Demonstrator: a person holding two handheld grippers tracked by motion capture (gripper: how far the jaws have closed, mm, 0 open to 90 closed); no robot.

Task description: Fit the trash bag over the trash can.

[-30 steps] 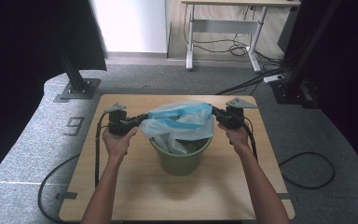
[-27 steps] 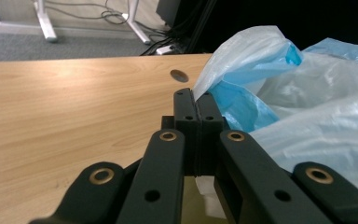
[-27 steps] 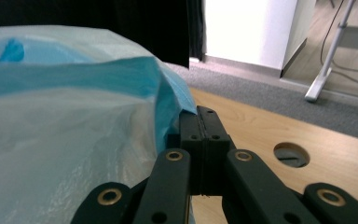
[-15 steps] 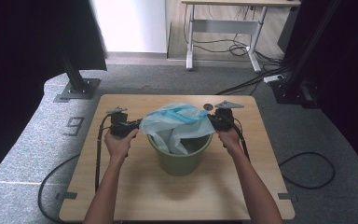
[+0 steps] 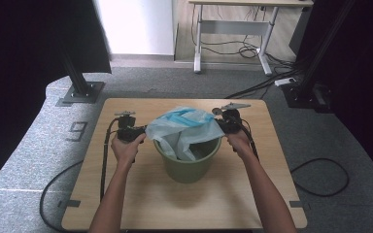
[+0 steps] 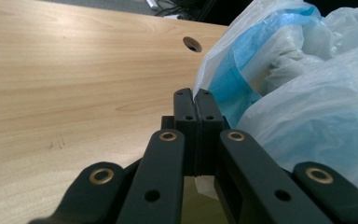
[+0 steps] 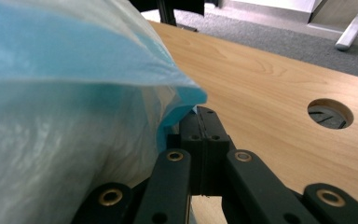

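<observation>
A green bucket stands in the middle of the wooden table. Over its mouth hangs a thin white-and-blue plastic bag, stretched between both grippers. My left gripper is at the bag's left edge, and its jaws are pressed together on the bag film. At the bag's right edge my right gripper has its jaws pressed together on the blue hem. Part of the bag droops into the bucket.
A round cable hole is in the tabletop beyond the bucket. Black cables trail from both grippers over the table edge. Dark frame posts stand on the grey floor at both sides, and a white desk stands behind.
Both grippers have come a little lower and closer to the bucket with the bag, so the bag now sits lower over the bucket's rim.
</observation>
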